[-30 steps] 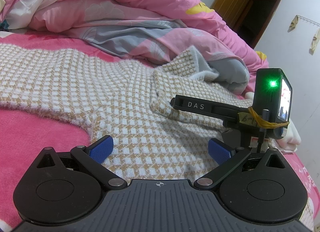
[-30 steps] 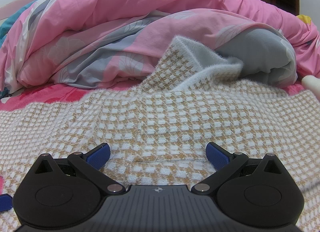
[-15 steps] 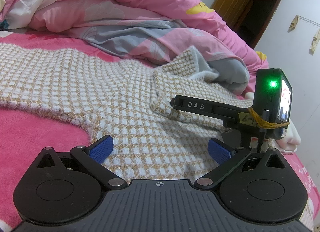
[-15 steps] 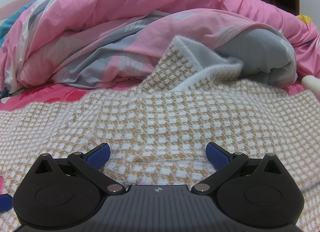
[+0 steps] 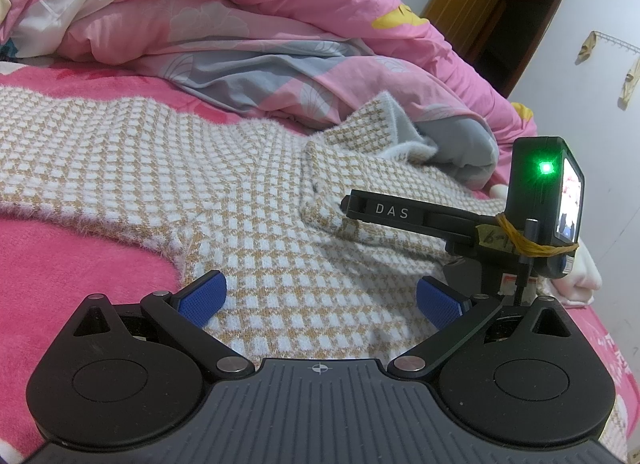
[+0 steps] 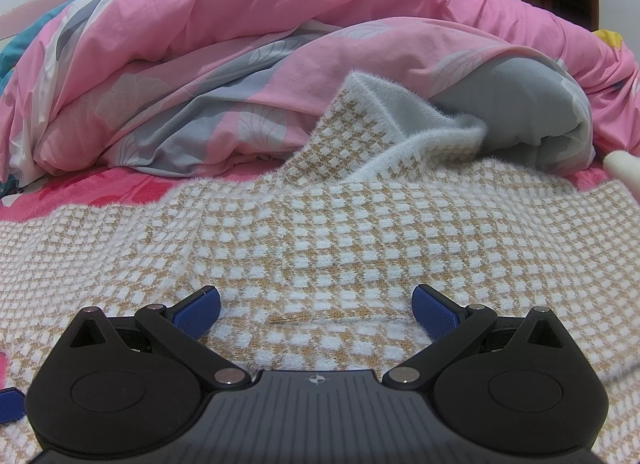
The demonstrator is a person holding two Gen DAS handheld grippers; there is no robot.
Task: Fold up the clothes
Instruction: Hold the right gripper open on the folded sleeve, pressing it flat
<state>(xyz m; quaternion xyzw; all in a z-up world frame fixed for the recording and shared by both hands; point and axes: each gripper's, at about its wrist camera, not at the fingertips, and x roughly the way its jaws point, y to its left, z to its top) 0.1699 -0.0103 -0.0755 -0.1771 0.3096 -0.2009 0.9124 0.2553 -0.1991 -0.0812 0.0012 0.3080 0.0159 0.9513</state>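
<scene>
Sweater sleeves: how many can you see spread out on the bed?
1. One sleeve of the sweater stretches out to the left over the pink blanket. The other sleeve may be hidden; the right side runs out of view.

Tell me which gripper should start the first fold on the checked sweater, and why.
Left, probably. The left gripper has open jaws beside the sweater where its outstretched sleeve meets the body, ready to fold inward. The right gripper, also open, faces only mid-body fabric.
</scene>
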